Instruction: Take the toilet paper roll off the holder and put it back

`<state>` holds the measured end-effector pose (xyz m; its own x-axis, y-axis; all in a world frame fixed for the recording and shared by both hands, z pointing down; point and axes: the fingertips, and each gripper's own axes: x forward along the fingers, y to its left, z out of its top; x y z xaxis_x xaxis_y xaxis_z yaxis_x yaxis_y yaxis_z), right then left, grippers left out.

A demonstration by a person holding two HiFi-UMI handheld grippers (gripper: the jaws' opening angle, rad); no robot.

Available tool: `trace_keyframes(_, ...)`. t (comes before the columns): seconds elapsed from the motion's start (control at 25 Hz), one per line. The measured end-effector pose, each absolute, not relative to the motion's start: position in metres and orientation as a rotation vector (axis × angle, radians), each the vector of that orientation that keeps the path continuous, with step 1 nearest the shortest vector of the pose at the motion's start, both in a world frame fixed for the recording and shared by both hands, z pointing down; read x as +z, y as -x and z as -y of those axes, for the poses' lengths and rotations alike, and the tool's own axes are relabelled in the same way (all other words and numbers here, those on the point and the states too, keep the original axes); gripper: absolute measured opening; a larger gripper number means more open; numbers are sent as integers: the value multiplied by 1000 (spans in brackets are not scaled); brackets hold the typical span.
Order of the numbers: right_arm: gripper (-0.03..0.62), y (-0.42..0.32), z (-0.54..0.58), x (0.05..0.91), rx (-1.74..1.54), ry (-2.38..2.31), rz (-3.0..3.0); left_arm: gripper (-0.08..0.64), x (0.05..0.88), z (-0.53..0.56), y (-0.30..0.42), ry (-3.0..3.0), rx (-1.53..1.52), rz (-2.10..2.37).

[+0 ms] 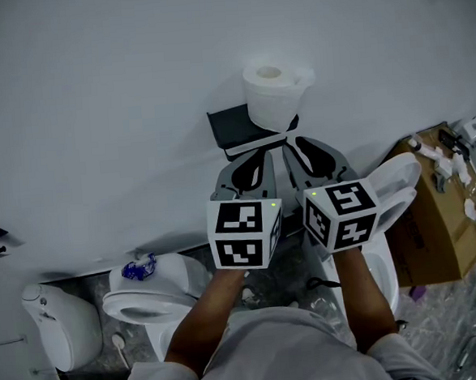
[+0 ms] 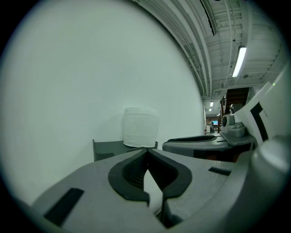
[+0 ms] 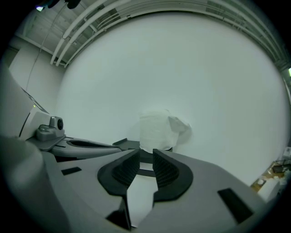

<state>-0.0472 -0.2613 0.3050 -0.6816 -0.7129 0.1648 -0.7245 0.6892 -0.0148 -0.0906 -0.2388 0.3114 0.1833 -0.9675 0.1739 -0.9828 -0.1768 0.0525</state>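
Observation:
A white toilet paper roll (image 1: 273,93) stands upright on a dark grey holder (image 1: 232,129) fixed to the white wall, with a loose flap of paper at its right. Both grippers point at it side by side, just short of it. My left gripper (image 1: 269,148) has its jaws closed tip to tip with nothing between them (image 2: 146,151), and the roll (image 2: 141,127) is straight ahead. My right gripper (image 1: 294,145) shows a narrow gap between its pads (image 3: 146,154), empty, and the roll (image 3: 157,129) stands just beyond the tips, not touched.
Below the holder stand white toilets: one (image 1: 152,301) at lower left with a blue wrapper on its tank, one (image 1: 60,319) at the far left, one (image 1: 389,203) with a raised lid at right. A cardboard box (image 1: 435,220) of clutter sits further right.

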Motion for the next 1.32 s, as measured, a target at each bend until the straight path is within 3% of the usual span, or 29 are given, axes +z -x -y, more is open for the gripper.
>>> trace_keyframes(0.44, 5, 51, 247, 314, 132, -1129, 2764, 5, 316, 232, 85, -2291, 178, 1905)
trace_keyframes(1.32, 3, 56, 241, 316, 133, -1106, 2773, 5, 315, 228, 86, -2301, 176, 1895)
